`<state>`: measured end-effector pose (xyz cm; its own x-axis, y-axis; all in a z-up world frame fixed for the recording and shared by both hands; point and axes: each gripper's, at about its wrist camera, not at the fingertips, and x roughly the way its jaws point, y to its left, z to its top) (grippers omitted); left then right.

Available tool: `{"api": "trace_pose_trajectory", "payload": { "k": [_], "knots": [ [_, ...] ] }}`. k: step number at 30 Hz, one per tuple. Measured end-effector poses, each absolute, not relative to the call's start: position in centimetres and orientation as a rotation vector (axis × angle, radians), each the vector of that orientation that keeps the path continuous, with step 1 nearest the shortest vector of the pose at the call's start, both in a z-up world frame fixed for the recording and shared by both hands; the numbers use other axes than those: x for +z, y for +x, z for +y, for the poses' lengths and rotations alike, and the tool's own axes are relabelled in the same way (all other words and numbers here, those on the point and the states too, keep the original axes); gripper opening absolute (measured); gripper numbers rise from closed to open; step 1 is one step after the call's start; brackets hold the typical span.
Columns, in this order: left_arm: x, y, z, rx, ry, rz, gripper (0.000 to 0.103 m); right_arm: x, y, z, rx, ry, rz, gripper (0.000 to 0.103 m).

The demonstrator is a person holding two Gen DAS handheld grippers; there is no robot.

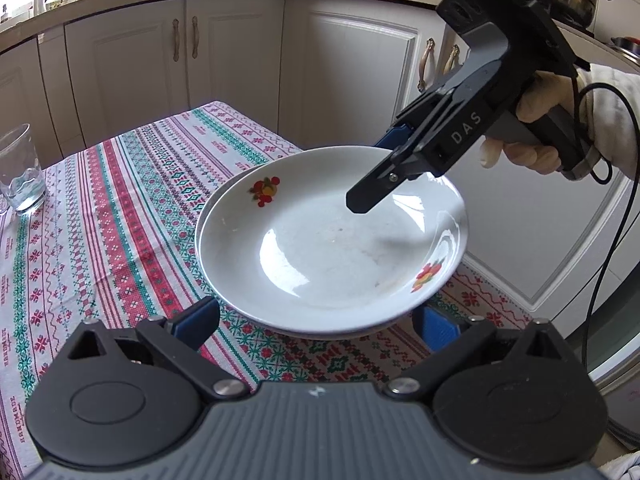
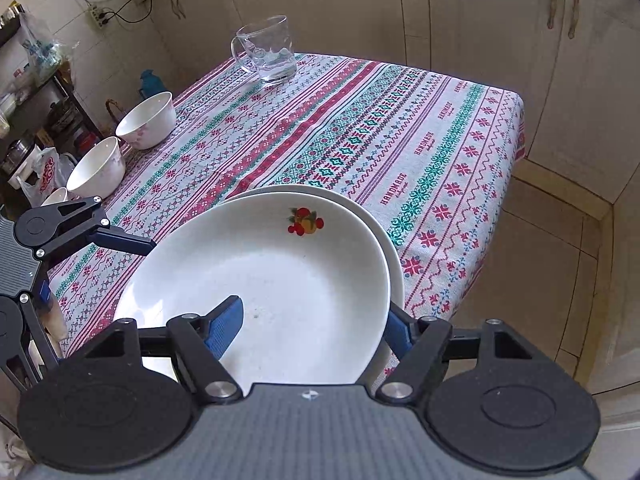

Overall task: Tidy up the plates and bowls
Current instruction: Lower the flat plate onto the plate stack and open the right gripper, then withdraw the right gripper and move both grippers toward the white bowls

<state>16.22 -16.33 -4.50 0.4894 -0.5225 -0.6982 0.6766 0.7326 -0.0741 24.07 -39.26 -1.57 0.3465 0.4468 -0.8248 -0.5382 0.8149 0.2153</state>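
A white plate with fruit prints (image 1: 320, 248) (image 2: 280, 280) lies on top of a second white plate (image 2: 394, 264), near the table's corner. My right gripper (image 2: 316, 330) (image 1: 364, 184) is open, its jaws set on either side of the top plate's rim, one finger over the plate and one outside it. My left gripper (image 1: 320, 320) is open at the opposite rim, its fingers (image 2: 124, 240) wide apart beside the plates. Two white bowls (image 2: 148, 120) (image 2: 98, 168) stand at the table's far left edge.
A glass mug (image 2: 268, 50) (image 1: 20, 172) stands at the table's far side. The patterned tablecloth (image 2: 360, 140) covers the table. White cabinets (image 1: 240, 60) surround it. The table edge drops to the floor (image 2: 552, 280) right of the plates.
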Motion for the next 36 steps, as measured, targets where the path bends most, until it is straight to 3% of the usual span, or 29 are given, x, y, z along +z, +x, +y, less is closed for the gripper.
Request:
{"api": "trace_pose_trajectory", "payload": {
  "k": [27, 36],
  "knots": [
    [-4.9, 15.8, -16.1, -0.725, 0.223, 0.741, 0.101, -1.7, 20.4, -39.1, 0.535, -0.107, 1.001, 0.094],
    [-3.0, 13.8, -14.5, -0.676, 0.216, 0.667, 0.101, 0.7, 16.4, -36.4, 0.438, -0.172, 0.805, 0.103]
  ]
}}
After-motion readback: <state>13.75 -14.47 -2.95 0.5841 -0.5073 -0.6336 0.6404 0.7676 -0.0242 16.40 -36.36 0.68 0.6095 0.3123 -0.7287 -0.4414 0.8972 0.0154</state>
